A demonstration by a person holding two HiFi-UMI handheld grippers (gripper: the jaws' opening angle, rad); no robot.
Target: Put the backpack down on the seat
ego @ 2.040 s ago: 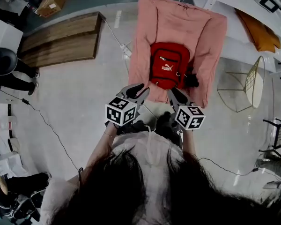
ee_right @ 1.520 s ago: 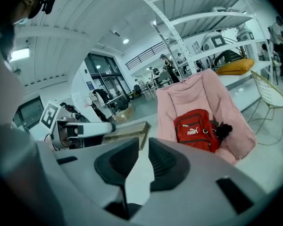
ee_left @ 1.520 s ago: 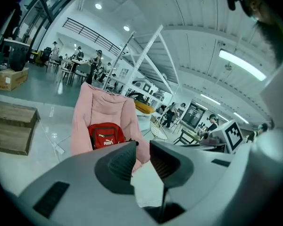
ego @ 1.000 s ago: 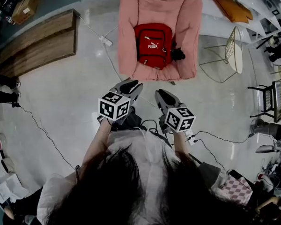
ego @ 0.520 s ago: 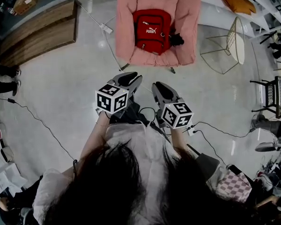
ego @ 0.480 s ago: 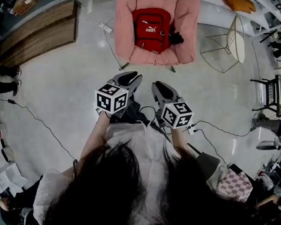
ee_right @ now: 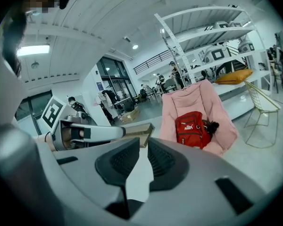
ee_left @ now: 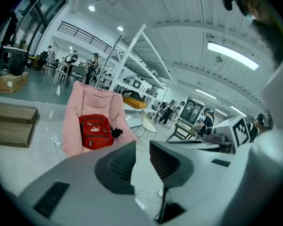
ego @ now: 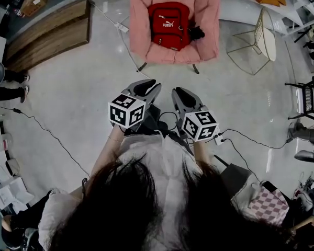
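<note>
The red backpack (ego: 170,19) stands upright on the seat of the pink armchair (ego: 141,33), with a small black thing beside it. It also shows in the left gripper view as the backpack (ee_left: 95,131) and in the right gripper view as the backpack (ee_right: 194,128), each time well beyond the jaws. My left gripper (ego: 148,85) and right gripper (ego: 180,93) hang side by side over the bare floor, far short of the chair. The left gripper (ee_left: 142,152) is open and empty. The right gripper (ee_right: 142,149) shows a narrow gap with nothing in it; its jaws have just been closing a little.
A low wooden platform (ego: 47,35) lies at the left. A wire chair (ego: 261,38) stands right of the armchair. Cables (ego: 42,135) and a power strip (ego: 220,138) run across the pale floor near my feet. More chairs and people stand along the right and left edges.
The armchair and backpack have slid toward the top of the head view and shrunk as I back away. Both grippers stay in front of the body, empty.
</note>
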